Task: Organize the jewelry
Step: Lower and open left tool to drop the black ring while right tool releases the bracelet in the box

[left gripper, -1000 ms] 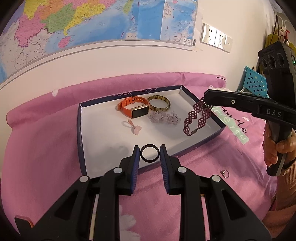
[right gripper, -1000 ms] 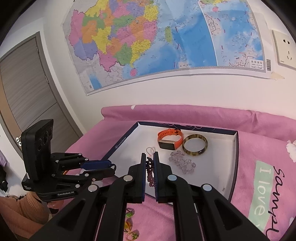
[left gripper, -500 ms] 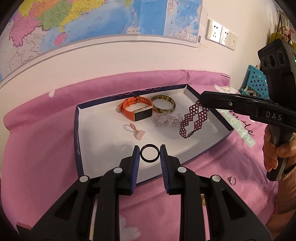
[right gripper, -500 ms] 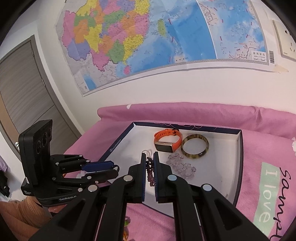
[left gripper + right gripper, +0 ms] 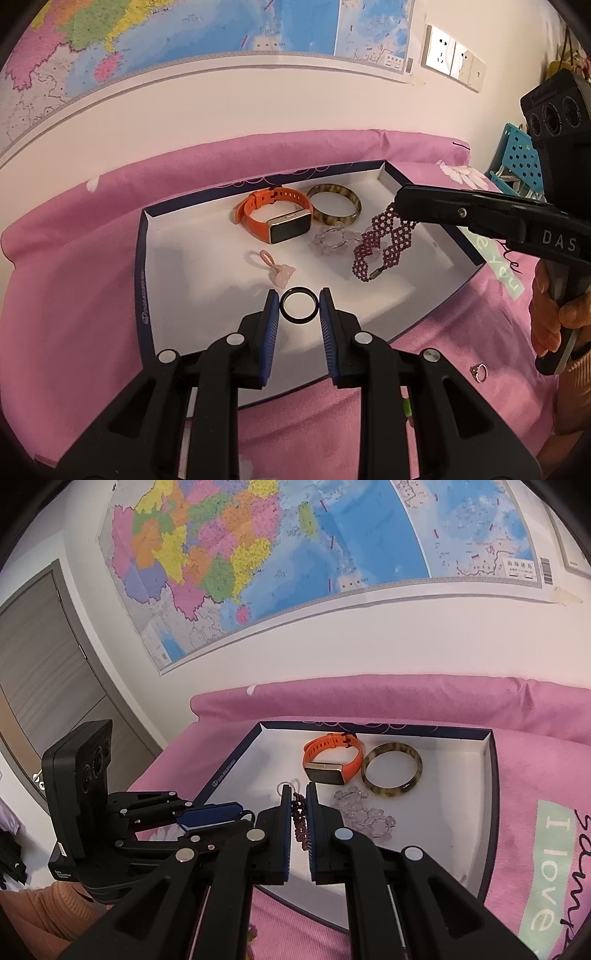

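A shallow white box with a navy rim (image 5: 142, 258) lies on a pink bedspread. In it are an orange watch (image 5: 275, 218), a tortoiseshell bangle (image 5: 334, 209), a clear bead bracelet (image 5: 334, 239) and a pink charm (image 5: 275, 266). My left gripper (image 5: 298, 310) is shut on a black ring (image 5: 298, 311) over the box's near part. My right gripper (image 5: 296, 801) is shut on a maroon beaded bracelet (image 5: 380, 245), which hangs over the box's right part, its low end near the floor of the box.
A small ring (image 5: 479, 372) lies on the pink bedspread (image 5: 74, 295) right of the box. A map and wall sockets (image 5: 452, 61) are on the wall behind. A blue perforated basket (image 5: 517, 166) stands at far right. A grey door (image 5: 37, 664) is at left.
The right gripper carried the maroon bracelet left and lower, further over the box. The left gripper, still holding the black ring, moved forward over the box.
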